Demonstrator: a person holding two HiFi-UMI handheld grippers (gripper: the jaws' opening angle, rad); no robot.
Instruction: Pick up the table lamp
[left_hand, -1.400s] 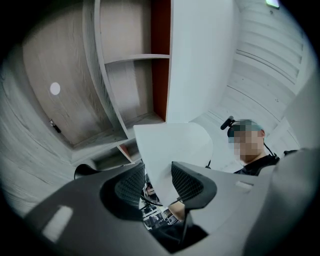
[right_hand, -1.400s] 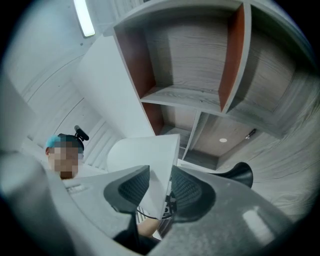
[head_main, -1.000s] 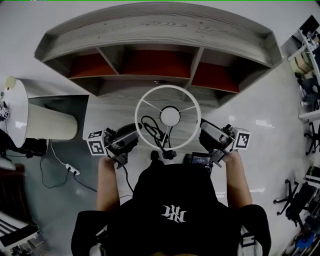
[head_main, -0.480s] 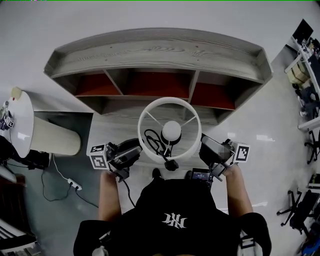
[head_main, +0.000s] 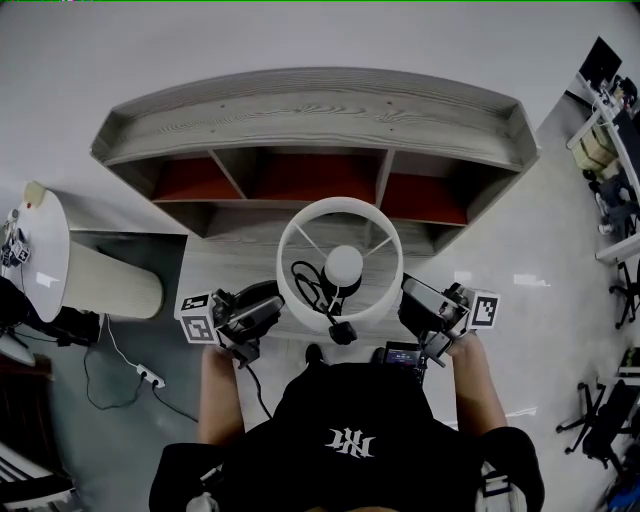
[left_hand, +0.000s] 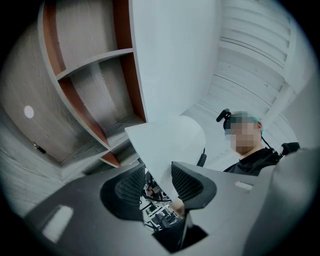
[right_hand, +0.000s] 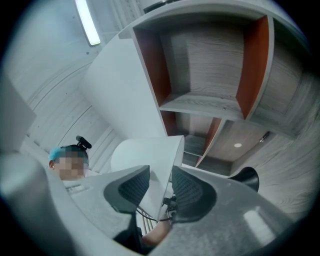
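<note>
The lamp shade (left_hand: 167, 140) looks to me like smooth, matt white cloth or paper. The shelf (head_main: 320, 115) is grey wood with a clear grain, and its inner backs are matt reddish brown. The floor (head_main: 560, 260) is glossy. The left hand-held gripper (left_hand: 157, 169) and right hand-held gripper (right_hand: 161, 172) show matt grey plastic and black dimpled pads (left_hand: 187, 182).

We saw the table lamp (head_main: 365, 305) upright w/ a white drum shade (head_main: 292, 235) open at top, thin spokes, round bulb (head_main: 344, 263) at centre & black cord (head_main: 308, 283) looped inside. Shade wall was pinched on opp. sides by left gripper (head_main: 272, 305) & right gripper (head_main: 408, 300), just before the shelf unit (head_main: 310, 115).
</note>
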